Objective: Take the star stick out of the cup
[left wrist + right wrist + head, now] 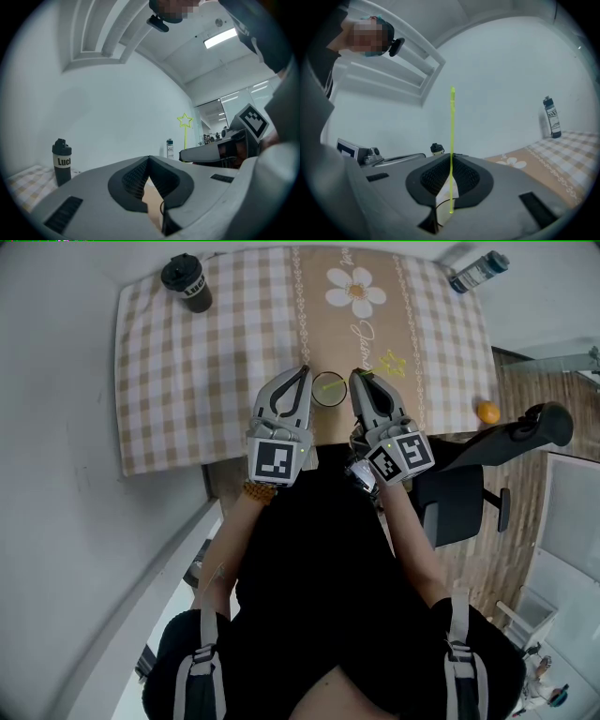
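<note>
A small cup (329, 388) stands on the tan runner near the table's front edge, between my two grippers. My right gripper (362, 377) is shut on the thin yellow-green star stick (451, 140), which rises upright from between its pads. The stick's lower end hangs just over the white cup (442, 199). Its star (394, 362) shows beside the right gripper's tips, and the star (185, 120) also stands high above the right gripper (220, 150) in the left gripper view. My left gripper (302, 371) sits at the cup's left, its jaws shut with nothing between them.
A black tumbler (187, 282) stands at the table's far left corner and a water bottle (478, 271) at the far right. An orange (487, 412) lies by the right edge. An office chair (469, 488) stands to my right.
</note>
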A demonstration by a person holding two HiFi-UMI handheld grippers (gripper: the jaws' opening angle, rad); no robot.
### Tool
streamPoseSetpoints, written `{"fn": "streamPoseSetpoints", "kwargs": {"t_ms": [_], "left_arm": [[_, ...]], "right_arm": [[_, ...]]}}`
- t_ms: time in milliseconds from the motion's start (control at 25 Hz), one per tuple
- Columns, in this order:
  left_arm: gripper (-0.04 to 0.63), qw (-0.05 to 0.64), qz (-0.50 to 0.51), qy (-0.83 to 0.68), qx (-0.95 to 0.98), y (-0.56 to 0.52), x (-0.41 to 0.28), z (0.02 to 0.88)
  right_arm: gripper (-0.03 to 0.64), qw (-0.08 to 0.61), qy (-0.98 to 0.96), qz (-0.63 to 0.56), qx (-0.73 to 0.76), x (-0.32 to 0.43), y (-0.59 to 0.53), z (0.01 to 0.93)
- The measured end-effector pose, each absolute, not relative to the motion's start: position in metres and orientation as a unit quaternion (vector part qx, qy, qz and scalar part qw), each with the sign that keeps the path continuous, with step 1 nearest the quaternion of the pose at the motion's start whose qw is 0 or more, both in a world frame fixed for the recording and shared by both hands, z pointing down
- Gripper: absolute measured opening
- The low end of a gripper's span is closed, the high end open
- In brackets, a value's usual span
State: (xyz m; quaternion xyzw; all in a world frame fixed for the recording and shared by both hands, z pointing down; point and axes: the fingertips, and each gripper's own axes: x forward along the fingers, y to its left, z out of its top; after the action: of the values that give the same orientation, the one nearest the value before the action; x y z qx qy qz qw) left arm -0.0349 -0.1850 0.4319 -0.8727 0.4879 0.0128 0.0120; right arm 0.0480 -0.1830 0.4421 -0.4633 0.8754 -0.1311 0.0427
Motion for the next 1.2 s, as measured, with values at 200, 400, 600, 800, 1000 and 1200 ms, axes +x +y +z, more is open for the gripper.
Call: {"fn": "streamPoseSetpoints", "kwargs": {"t_ms": [200, 400, 600, 800, 1000, 1200], "left_arm": [[0.002, 0.011, 0.013, 0.488, -0.872, -0.185, -0.036, 0.432], [0.002, 0.009, 0.014, 0.49, -0.872, -0.187, -0.037, 0.432], [0.002, 0.011, 0.012, 0.489, -0.872, -0.187, -0.038, 0.433], [0.002, 0.007, 0.012, 0.491, -0.871, -0.188, -0.04, 0.433], [0.002, 0.008, 0.011, 0.49, -0.871, -0.189, -0.043, 0.434], [0.002, 0.006, 0.009, 0.491, -0.871, -0.19, -0.044, 0.435]], "right_arm": [[0.006, 0.044, 0.875, -0.137, -0.461, 0.046, -0.182, 0.445], [0.006, 0.042, 0.875, -0.141, -0.462, 0.047, -0.184, 0.447], [0.006, 0.042, 0.874, -0.142, -0.463, 0.046, -0.184, 0.448], [0.012, 0.042, 0.874, -0.146, -0.461, 0.045, -0.185, 0.45], [0.012, 0.034, 0.88, -0.139, -0.453, 0.036, -0.184, 0.451], [0.011, 0.032, 0.88, -0.138, -0.453, 0.036, -0.185, 0.451]]}}
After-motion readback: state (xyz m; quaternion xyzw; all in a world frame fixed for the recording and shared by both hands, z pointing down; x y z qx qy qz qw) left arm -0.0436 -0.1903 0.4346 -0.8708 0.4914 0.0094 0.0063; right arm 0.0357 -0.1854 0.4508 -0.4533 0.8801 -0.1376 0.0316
